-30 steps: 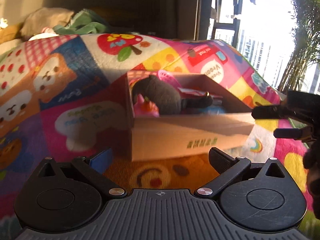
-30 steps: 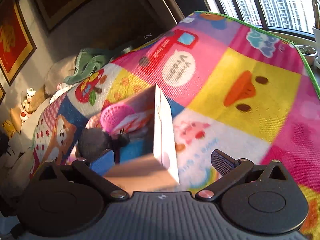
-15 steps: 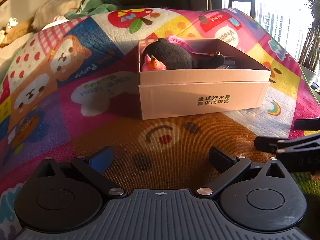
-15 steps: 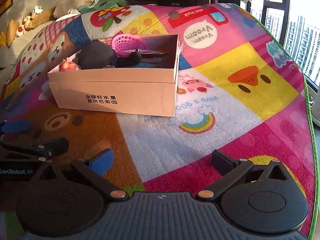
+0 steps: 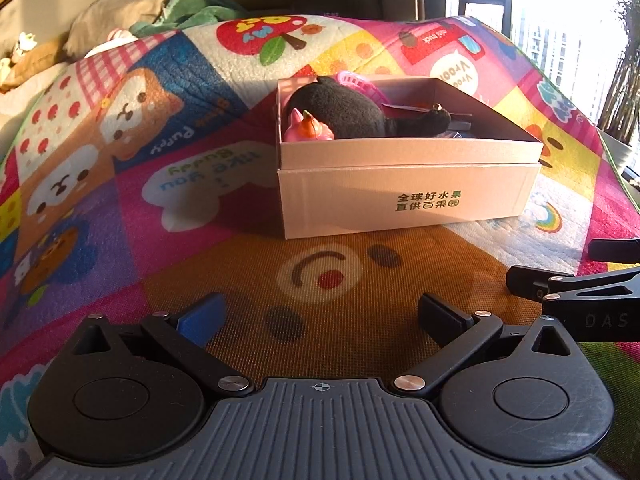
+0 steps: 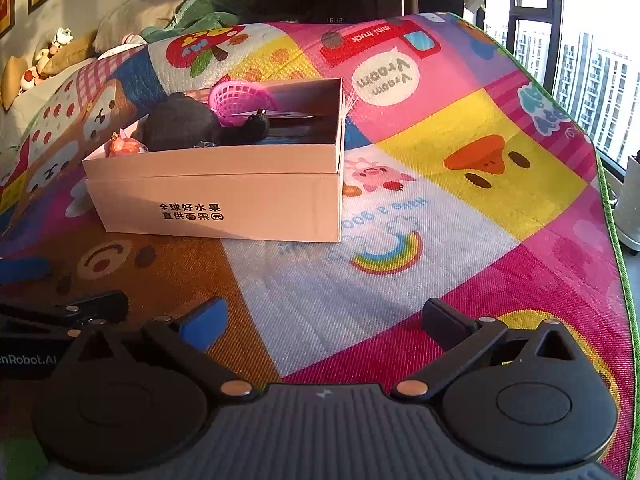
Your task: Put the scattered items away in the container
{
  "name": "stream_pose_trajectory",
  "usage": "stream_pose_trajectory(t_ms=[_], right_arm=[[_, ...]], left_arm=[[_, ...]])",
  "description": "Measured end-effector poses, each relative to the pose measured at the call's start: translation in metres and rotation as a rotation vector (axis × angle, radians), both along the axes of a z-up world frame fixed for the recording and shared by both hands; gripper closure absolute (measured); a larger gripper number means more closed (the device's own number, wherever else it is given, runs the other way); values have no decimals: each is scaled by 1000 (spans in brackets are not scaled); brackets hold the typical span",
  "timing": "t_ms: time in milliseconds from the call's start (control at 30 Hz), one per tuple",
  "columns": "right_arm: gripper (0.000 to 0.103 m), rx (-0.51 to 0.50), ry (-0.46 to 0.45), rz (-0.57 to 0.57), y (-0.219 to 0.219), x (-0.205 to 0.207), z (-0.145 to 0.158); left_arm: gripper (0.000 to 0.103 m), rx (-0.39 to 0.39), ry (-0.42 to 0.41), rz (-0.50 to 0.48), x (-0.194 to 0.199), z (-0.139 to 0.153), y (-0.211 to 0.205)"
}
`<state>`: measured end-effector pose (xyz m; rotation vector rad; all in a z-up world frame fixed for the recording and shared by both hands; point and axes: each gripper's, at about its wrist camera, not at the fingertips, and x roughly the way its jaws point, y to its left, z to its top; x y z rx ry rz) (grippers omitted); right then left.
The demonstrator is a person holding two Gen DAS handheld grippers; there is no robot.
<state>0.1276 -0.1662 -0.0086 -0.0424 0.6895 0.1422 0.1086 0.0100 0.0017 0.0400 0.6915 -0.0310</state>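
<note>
A tan cardboard box (image 5: 408, 196) (image 6: 224, 200) with printed characters sits on a colourful play mat. Inside lie a black plush toy (image 5: 344, 110) (image 6: 184, 124), a pink basket (image 5: 356, 82) (image 6: 236, 96) and a small pink and orange toy (image 5: 308, 130) (image 6: 122, 146). My left gripper (image 5: 322, 318) hovers low over the mat in front of the box, open and holding nothing. My right gripper (image 6: 324, 322) is open and holding nothing too, in front of the box and to its right. Each gripper shows at the edge of the other's view.
The play mat (image 6: 480, 208) covers a raised surface with a green edge (image 6: 612, 216) dropping off at the right. Pillows and a green cloth (image 5: 192, 8) lie at the far end. Windows (image 6: 592, 60) and a plant (image 5: 624, 92) stand to the right.
Both grippers have pulled back and down from the box to low over the mat in front of it. Over the last half second they barely moved. Both stay open.
</note>
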Motion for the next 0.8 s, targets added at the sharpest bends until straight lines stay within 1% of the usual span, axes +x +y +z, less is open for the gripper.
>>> stream_pose_trajectory(t_ms=[133,800], right_arm=[[0,2,0,0,-1,-1,-1],[0,1,-1,0,-1,0,0]], left_arm=[[0,-13,1,-1,0,0,2],[0,-11,2,-1,1,0,2]])
